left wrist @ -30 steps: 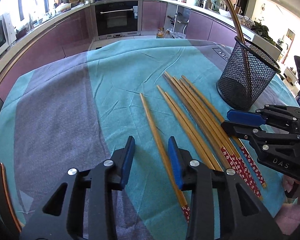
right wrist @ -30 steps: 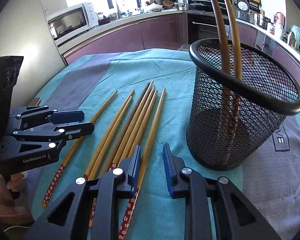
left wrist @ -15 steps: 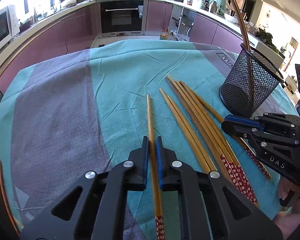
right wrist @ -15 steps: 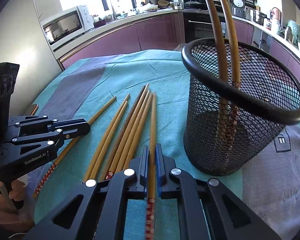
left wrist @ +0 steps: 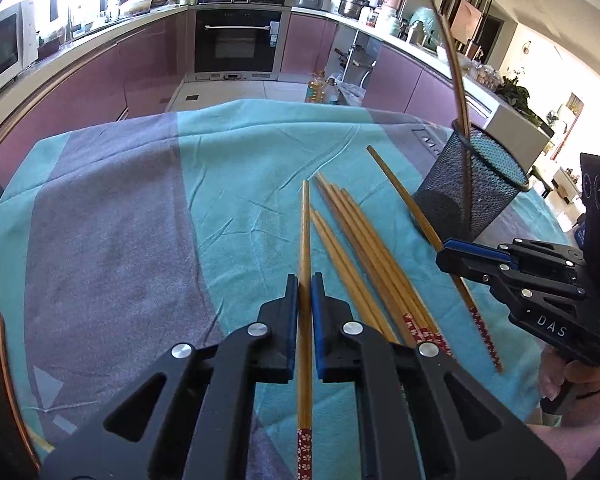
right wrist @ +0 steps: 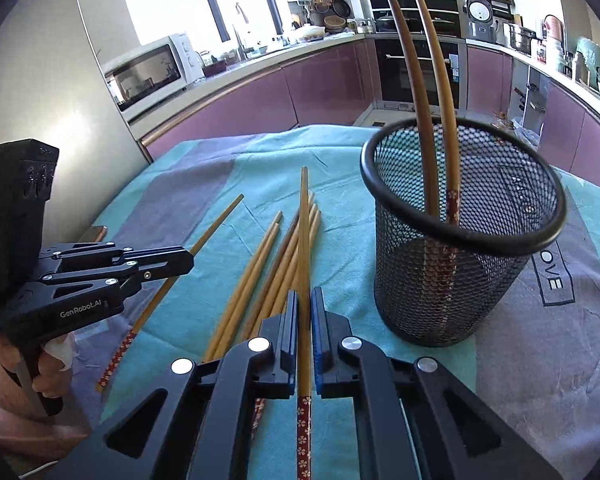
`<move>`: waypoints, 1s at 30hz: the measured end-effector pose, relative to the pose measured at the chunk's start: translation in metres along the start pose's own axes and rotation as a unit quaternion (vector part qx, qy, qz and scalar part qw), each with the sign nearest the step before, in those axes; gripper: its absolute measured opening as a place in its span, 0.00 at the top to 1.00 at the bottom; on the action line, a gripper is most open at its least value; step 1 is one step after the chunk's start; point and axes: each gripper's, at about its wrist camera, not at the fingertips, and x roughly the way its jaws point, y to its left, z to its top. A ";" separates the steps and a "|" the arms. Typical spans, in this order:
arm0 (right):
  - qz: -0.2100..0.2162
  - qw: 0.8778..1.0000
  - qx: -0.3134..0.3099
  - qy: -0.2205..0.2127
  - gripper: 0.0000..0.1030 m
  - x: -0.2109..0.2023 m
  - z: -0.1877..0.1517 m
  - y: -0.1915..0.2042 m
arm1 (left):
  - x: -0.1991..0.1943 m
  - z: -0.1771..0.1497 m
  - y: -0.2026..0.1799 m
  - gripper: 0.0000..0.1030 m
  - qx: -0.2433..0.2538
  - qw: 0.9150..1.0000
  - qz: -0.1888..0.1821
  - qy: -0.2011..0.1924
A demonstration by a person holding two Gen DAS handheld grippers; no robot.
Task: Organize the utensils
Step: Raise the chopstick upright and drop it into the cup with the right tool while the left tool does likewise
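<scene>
Left hand-held gripper (left wrist: 305, 300): pads pinching one bamboo chopstick (left wrist: 305, 240). Right hand-held gripper (right wrist: 304, 312): pads pinching another chopstick (right wrist: 303, 240). Loose chopsticks (right wrist: 260, 272) lie bundled between them on the table (left wrist: 120, 220). Mesh holder (right wrist: 460, 280), near right, contains two upright chopsticks.

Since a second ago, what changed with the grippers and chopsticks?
Both grippers went from open to shut, each on one chopstick. The left gripper took the leftmost chopstick; the right gripper took the one nearest the mesh holder, and its chopstick now points away over the pile, apparently lifted. The loose chopsticks stay on the cloth, and two chopsticks still stand in the holder.
</scene>
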 end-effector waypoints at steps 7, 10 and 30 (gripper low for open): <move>0.016 0.999 -0.003 -0.035 0.95 -0.028 0.002 0.000 | -0.028 0.001 -0.004 0.93 0.004 0.999 -0.038 -0.025; 0.020 0.999 0.001 -0.049 0.95 -0.039 0.004 -0.002 | -0.041 0.004 -0.008 0.93 0.005 0.998 -0.056 -0.034; 0.012 0.988 0.006 -0.153 0.95 -0.113 0.030 -0.029 | -0.113 0.032 -0.033 0.93 0.020 0.983 -0.143 -0.111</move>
